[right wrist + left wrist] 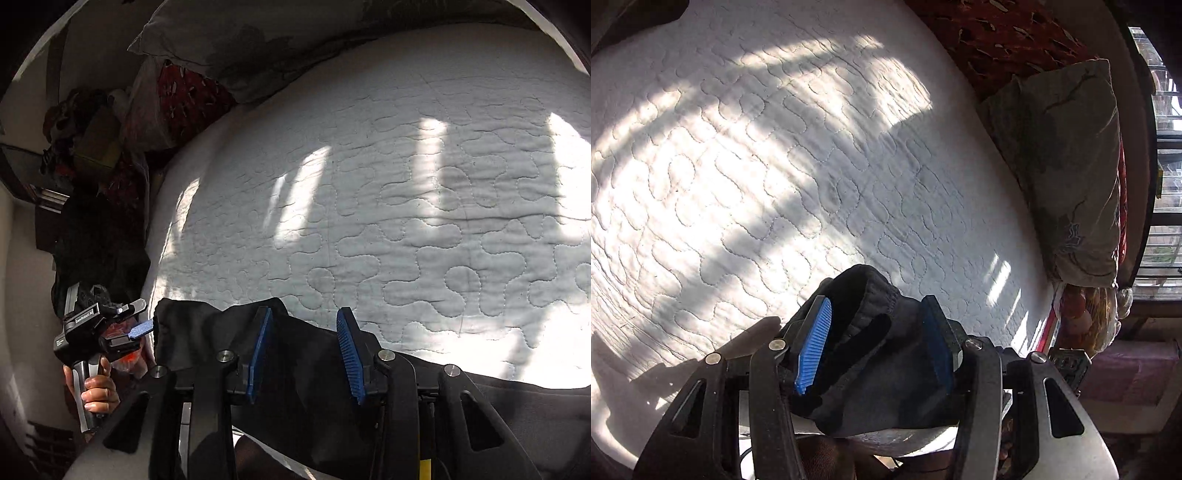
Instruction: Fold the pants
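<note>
Black pants point(303, 362) lie along the near edge of a white quilted mattress point(406, 221). In the left wrist view a bunched end with an elastic waistband point(871, 332) sits between the blue pads point(814, 343) of my left gripper point(875, 325); the jaws stand apart around the thick cloth. In the right wrist view my right gripper point(304, 343) stands open over the black cloth, its pads on either side of it. The left gripper also shows in the right wrist view point(142, 328), at the pants' left end, held by a hand.
A grey-brown pillow point(1067, 166) lies at the mattress's right end, with a red patterned blanket point(997, 40) behind it. A window with bars point(1163, 184) is at far right. Cluttered dark clothes and shelves point(92, 166) stand beside the bed.
</note>
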Demonstrator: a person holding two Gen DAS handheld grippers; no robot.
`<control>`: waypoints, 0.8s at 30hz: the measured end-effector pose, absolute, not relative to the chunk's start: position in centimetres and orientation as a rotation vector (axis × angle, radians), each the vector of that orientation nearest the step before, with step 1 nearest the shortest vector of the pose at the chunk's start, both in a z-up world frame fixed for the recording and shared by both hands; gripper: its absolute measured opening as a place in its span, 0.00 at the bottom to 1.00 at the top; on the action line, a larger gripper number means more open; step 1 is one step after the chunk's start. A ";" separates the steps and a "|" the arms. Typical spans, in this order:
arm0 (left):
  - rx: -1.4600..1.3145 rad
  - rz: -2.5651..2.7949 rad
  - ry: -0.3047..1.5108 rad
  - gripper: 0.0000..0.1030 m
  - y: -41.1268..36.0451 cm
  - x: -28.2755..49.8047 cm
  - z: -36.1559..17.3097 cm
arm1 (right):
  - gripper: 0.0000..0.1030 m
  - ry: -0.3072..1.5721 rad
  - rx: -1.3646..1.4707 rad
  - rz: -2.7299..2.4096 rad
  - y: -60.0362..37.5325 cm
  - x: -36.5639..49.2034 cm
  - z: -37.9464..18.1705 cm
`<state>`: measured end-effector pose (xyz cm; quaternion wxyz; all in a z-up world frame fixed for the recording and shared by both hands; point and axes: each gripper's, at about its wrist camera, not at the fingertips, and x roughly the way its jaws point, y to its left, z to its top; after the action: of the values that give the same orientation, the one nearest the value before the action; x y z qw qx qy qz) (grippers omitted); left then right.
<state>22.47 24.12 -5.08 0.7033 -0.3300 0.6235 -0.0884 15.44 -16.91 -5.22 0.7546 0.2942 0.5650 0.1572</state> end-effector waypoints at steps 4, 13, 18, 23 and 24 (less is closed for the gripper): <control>-0.674 -0.255 1.420 0.58 23.4 23.4 -6.0 | 0.38 1.287 0.635 0.375 -15.2 17.4 -6.4; -0.607 -0.363 1.452 0.58 22.0 23.9 -6.7 | 0.35 1.345 0.368 0.653 -10.6 14.6 -5.1; -0.639 -0.419 1.442 0.58 21.4 24.2 -6.5 | 0.50 1.409 0.794 0.621 -14.2 16.0 -7.6; -0.607 -0.417 1.444 0.51 20.4 24.3 -6.6 | 0.49 1.441 0.978 0.537 -14.4 17.0 -9.8; -0.590 -0.396 1.432 0.44 20.3 24.1 -6.3 | 0.32 1.443 0.931 0.516 -14.1 17.0 -9.7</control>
<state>24.08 20.34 -6.35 0.6972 -0.2644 0.6422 -0.1777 17.01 -14.08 -9.66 0.6242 0.4055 0.6288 0.2247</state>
